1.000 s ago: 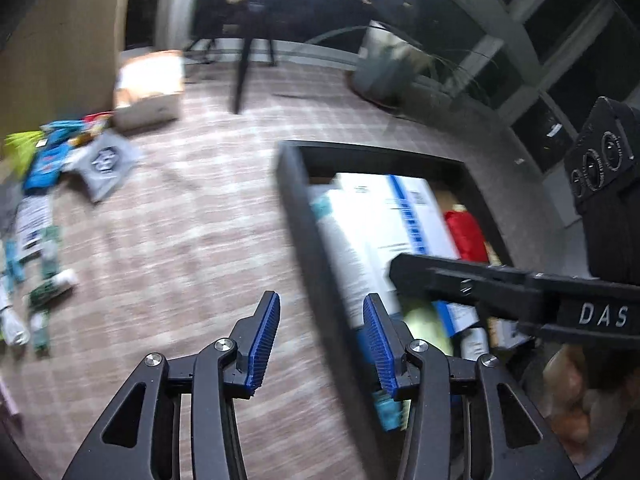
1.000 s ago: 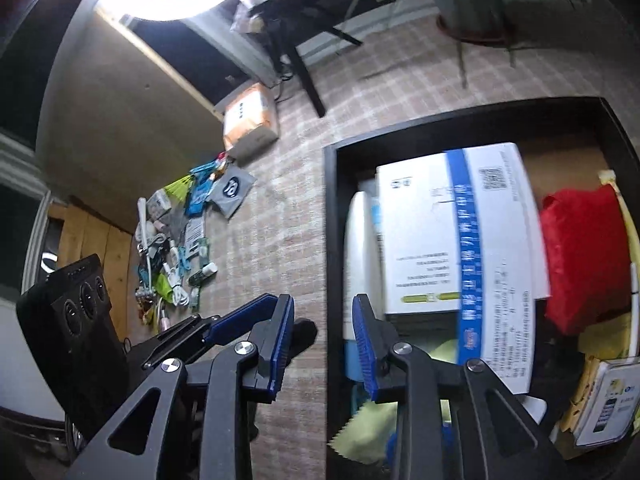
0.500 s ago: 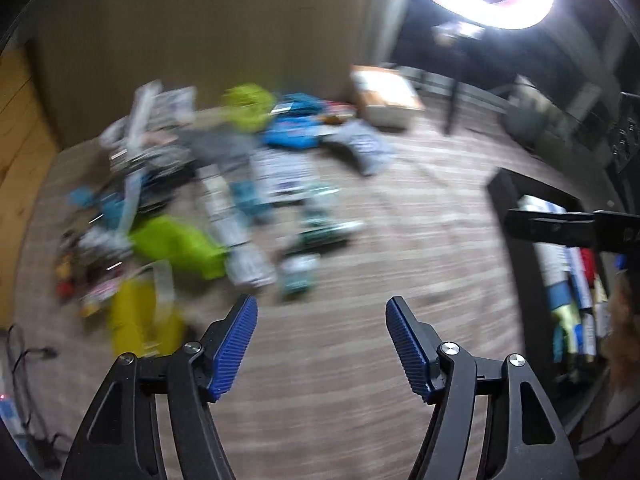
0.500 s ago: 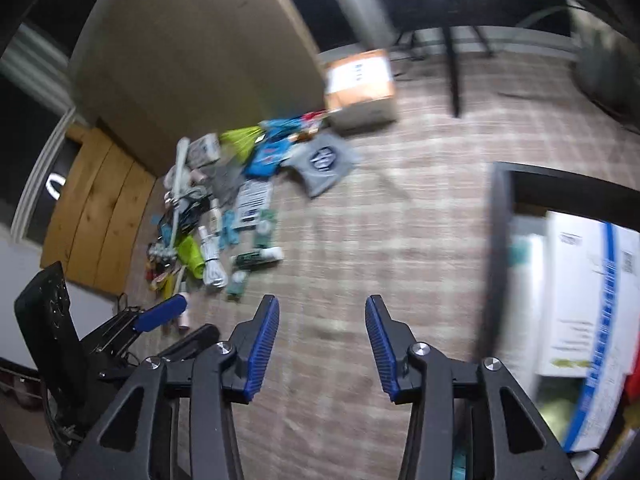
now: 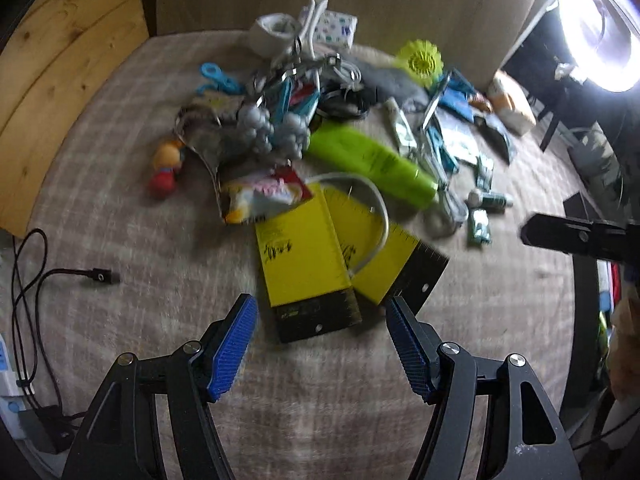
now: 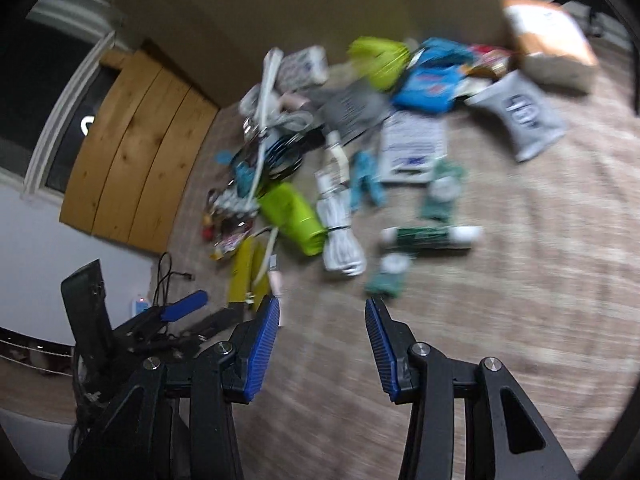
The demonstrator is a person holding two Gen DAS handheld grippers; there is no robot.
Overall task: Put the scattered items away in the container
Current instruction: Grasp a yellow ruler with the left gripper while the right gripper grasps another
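Observation:
A pile of scattered items lies on the checked carpet. Nearest my left gripper [image 5: 319, 308] are two yellow cards [image 5: 304, 252] with a white cord looped over them; the jaws stand open just short of their black lower edge, nothing between them. Behind lie a lime green bottle [image 5: 368, 160], a snack packet [image 5: 260, 196] and a small doll [image 5: 166, 168]. My right gripper [image 6: 322, 304] is open and empty above bare carpet, short of a teal packet [image 6: 386, 280], a green tube [image 6: 432, 236] and a white cable coil [image 6: 340, 236]. The dark container rim [image 5: 582, 320] shows at the far right.
A black cable with its plug [image 5: 96, 276] lies on the carpet at the left, near a power strip [image 5: 6, 364]. Wooden panels [image 5: 60, 60] and a beige board back the pile. A ring light [image 5: 596, 28] glares at upper right. A grey pouch [image 6: 520, 116] and a box [image 6: 548, 52] lie at the pile's far end.
Both grippers have swung away from the container to the pile of items and come lower. Both pairs of jaws stand wider apart than a second ago.

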